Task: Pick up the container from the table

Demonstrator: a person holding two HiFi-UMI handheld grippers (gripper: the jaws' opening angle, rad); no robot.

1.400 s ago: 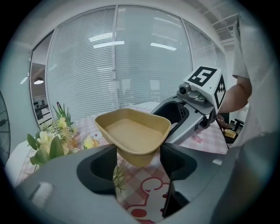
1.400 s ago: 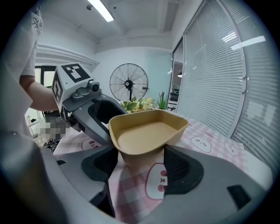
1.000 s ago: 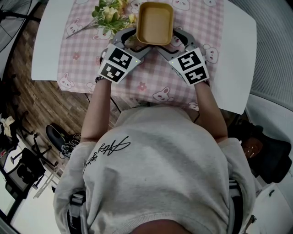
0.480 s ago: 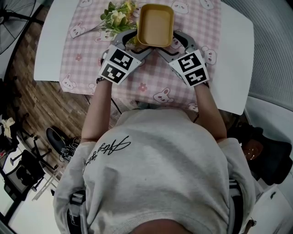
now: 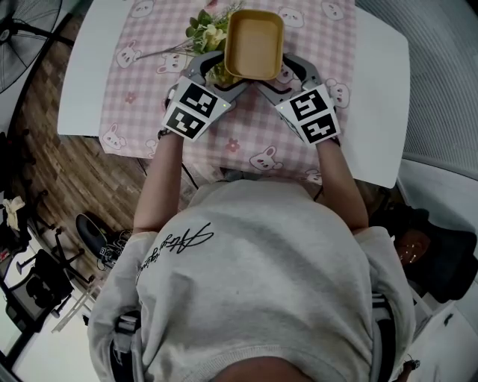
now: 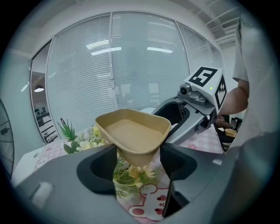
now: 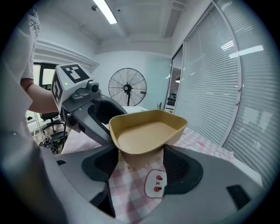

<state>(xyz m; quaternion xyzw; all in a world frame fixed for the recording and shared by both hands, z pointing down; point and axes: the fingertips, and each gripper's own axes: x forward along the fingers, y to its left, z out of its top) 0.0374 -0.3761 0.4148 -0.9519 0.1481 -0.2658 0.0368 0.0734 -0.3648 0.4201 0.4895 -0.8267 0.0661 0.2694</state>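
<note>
You stand at a white table (image 5: 381, 89) at twelve; wood floor (image 5: 45, 171) at nine, a fan (image 7: 127, 89) at eleven, blinded windows (image 6: 109, 65) at three, strip light (image 7: 105, 11) overhead.

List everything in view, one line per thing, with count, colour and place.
container: one, tan, empty, held over the tablecloth
flowers: one bunch, green with pale blooms, on the tablecloth at the container's left in the head view
tablecloth: one, pink check with bunny prints, across the table's middle
table: one, white, in front of the person
fan: one, black, standing beyond the table
left hand-held gripper: one, grey, jaws closed on the container's near left corner
right hand-held gripper: one, grey, jaws closed on the container's near right corner
</note>
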